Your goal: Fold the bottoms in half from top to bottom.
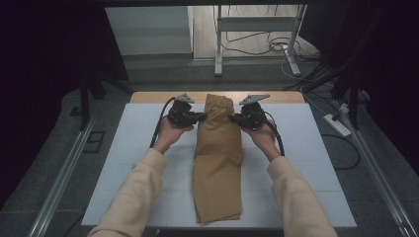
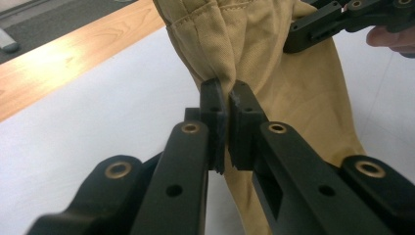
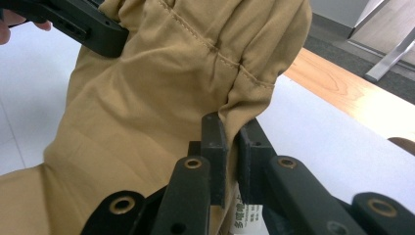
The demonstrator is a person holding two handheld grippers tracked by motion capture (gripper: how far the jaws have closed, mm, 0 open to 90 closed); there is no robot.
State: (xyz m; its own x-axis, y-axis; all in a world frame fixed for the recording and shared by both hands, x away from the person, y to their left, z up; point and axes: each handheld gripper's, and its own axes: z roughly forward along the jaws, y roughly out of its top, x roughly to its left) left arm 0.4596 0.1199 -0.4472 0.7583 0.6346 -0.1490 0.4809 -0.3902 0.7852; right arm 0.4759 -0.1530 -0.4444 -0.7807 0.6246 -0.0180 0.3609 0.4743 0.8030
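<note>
- While we hold the tan trousers (image 1: 218, 158) lengthwise down the middle of the white board (image 1: 123, 163), their far waistband end is lifted and bunched between our two tools, and the rest lies flat toward us.
- Our biggest risk is the long free part dragging: if we raise or fold the pinched end quickly, the legs could slide off the near edge of the board, which they already reach.
- We have open board on both sides of the garment, and a strip of wooden tabletop (image 1: 148, 97) beyond the far edge, so sideways and forward moves look safe.
- Our left gripper (image 2: 228, 95) is clamped on the left edge of the waistband, with only a thin fold of fabric in its jaws; a hard tug could pull it out.
- Our right gripper (image 3: 234, 129) is likewise clenched on the opposite edge, apparently over a seam and a care label (image 3: 247, 215), though how deep the fabric sits is hard to judge.
- If one side slips, the fold would go askew.
</note>
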